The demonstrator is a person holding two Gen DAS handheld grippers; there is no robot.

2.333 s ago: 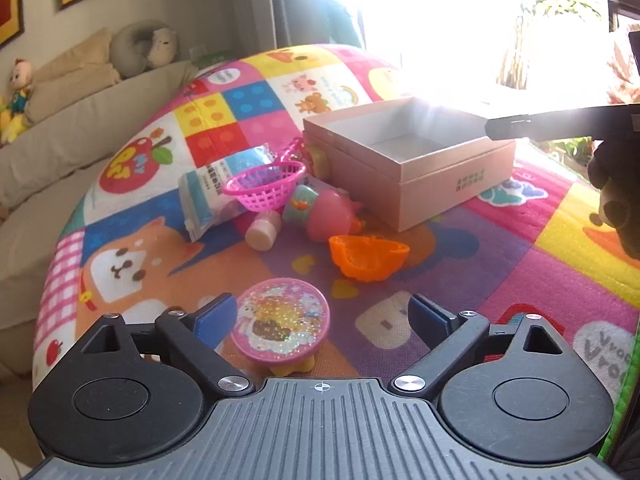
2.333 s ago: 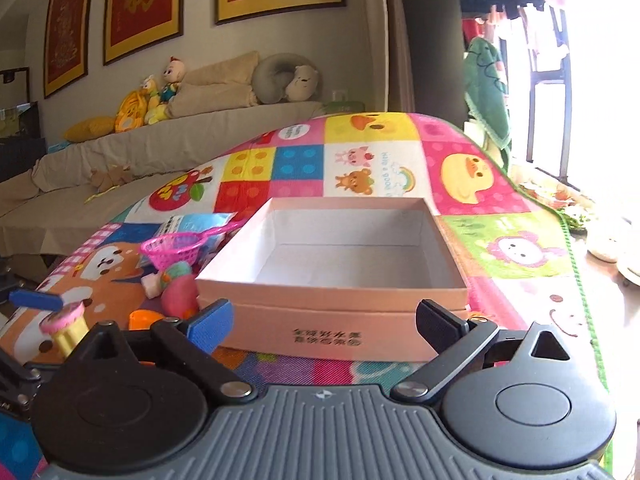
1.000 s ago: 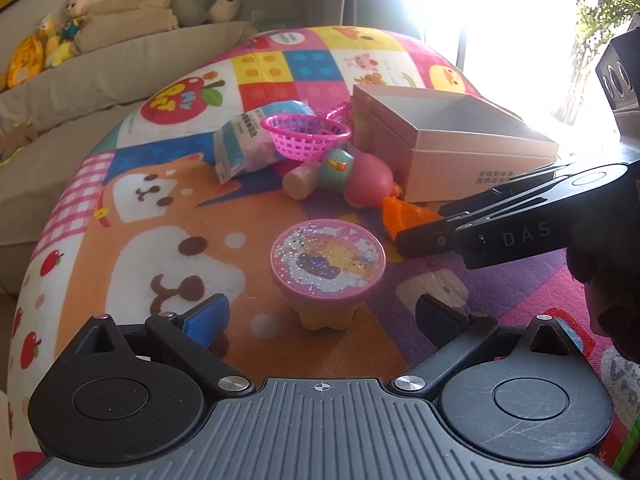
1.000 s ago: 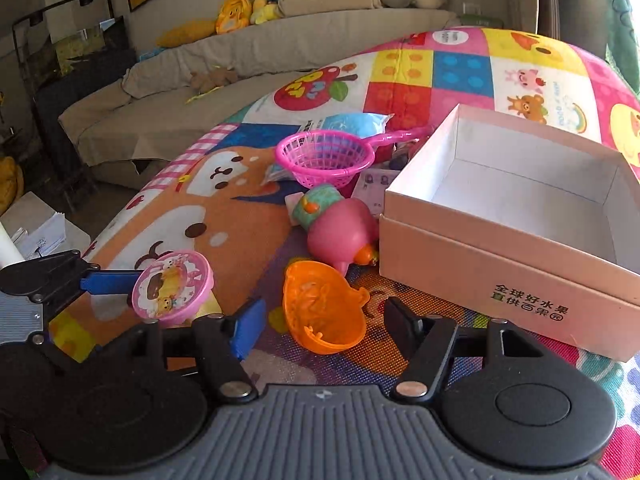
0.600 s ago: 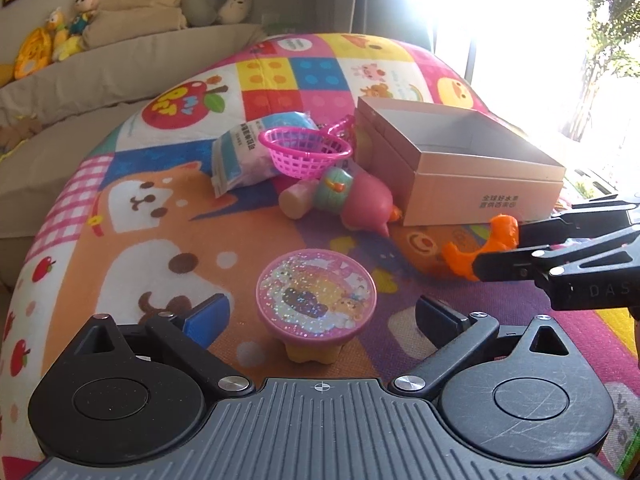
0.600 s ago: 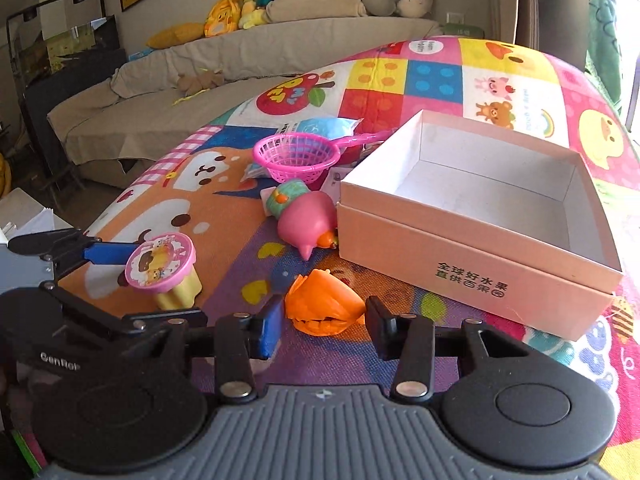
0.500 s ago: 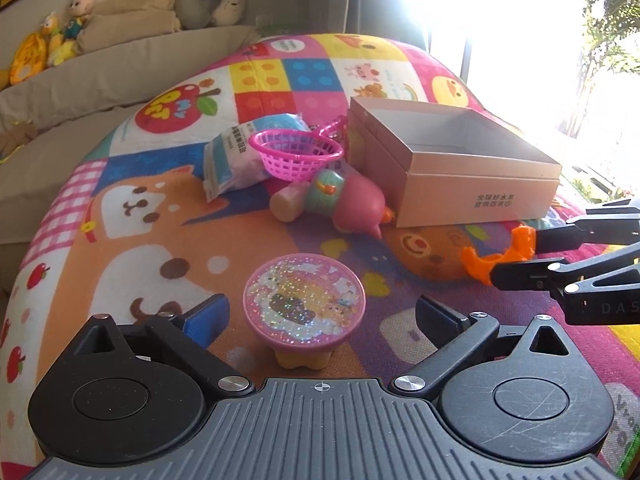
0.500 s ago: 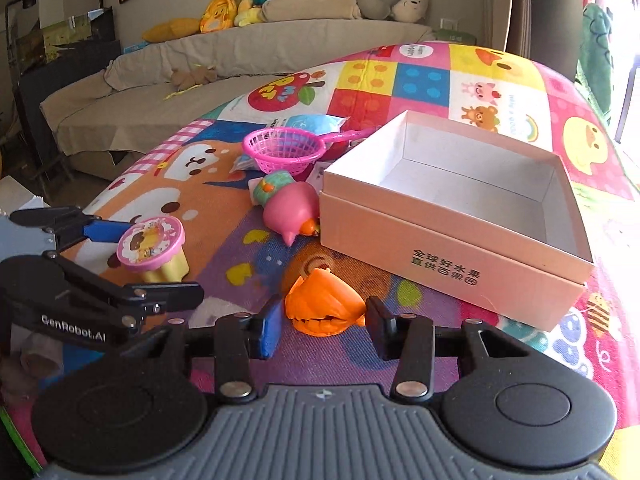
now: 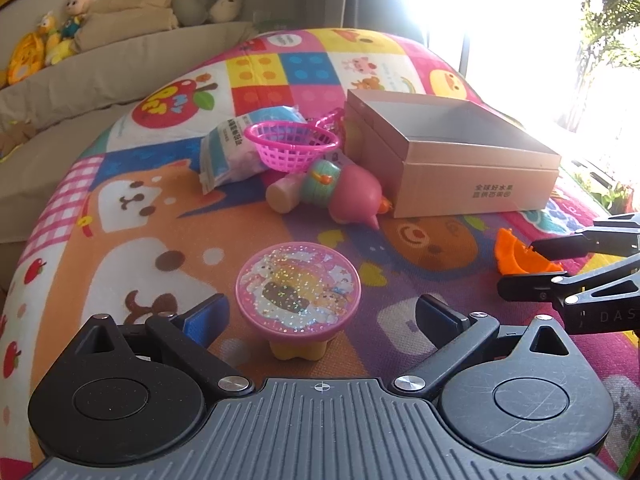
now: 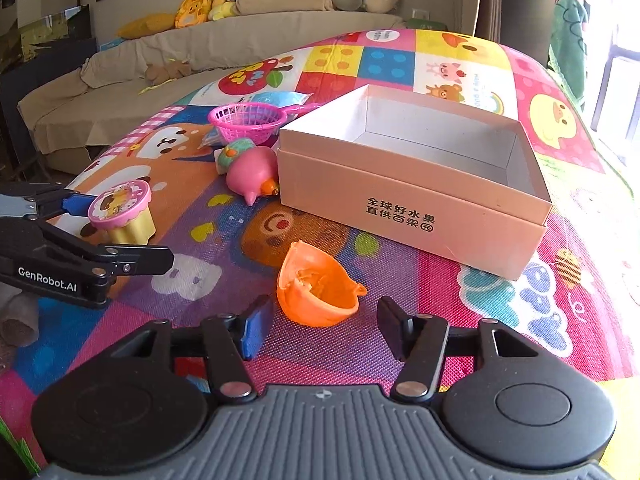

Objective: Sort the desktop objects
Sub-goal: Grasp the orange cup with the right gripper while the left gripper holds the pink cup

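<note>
Toys lie scattered on a colourful play mat [image 10: 460, 292]. The right claw [image 10: 320, 326] stands apart around an orange shell [image 10: 316, 292], its fingers not touching it. The left claw [image 9: 320, 314] is spread wide around a pink-lidded cup [image 9: 298, 294] standing upright on the mat. At twelve o'clock from the shell sits an open pink box [image 10: 408, 200]; at ten o'clock lie a pink duck toy [image 10: 250, 172] and a pink basket [image 10: 244, 122].

Blue packet [image 9: 236, 148] partly behind basket [image 9: 291, 148]
</note>
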